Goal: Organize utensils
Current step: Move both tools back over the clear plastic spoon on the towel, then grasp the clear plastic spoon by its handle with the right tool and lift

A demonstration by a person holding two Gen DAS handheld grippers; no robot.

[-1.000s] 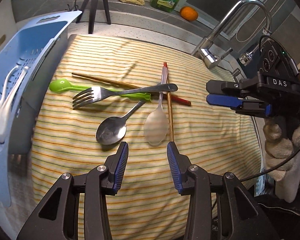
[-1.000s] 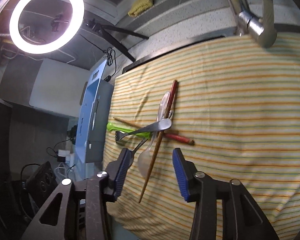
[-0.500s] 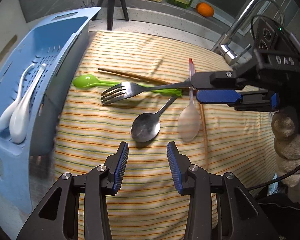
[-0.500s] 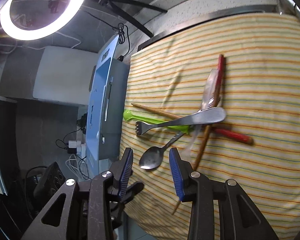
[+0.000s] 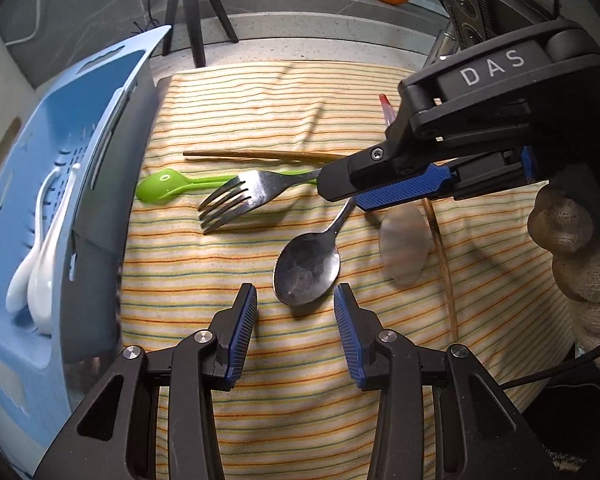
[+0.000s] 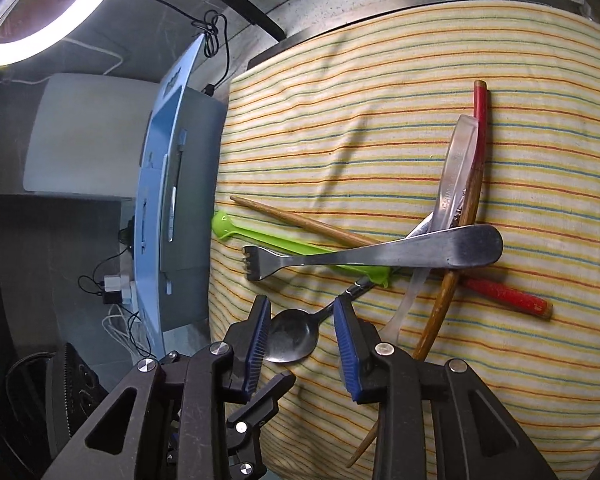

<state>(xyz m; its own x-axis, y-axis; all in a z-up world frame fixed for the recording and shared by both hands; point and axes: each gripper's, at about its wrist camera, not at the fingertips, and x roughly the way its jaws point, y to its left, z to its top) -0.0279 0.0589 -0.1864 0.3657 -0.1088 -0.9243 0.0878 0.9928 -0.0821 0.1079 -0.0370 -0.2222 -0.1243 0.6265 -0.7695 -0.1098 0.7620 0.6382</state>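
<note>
One shiny steel fork (image 5: 236, 200) crossed one steel spoon (image 5: 308, 268), one green spoon (image 5: 160, 186) and two chopsticks (image 6: 300, 220); both claws gaped empty.

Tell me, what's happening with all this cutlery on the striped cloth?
A person holding two grippers is sorting utensils into the blue basket, where two white spoons already sit. Both the left gripper and right gripper are open, holding nothing, near the metal spoon. The fork lies atop the pile.
</note>
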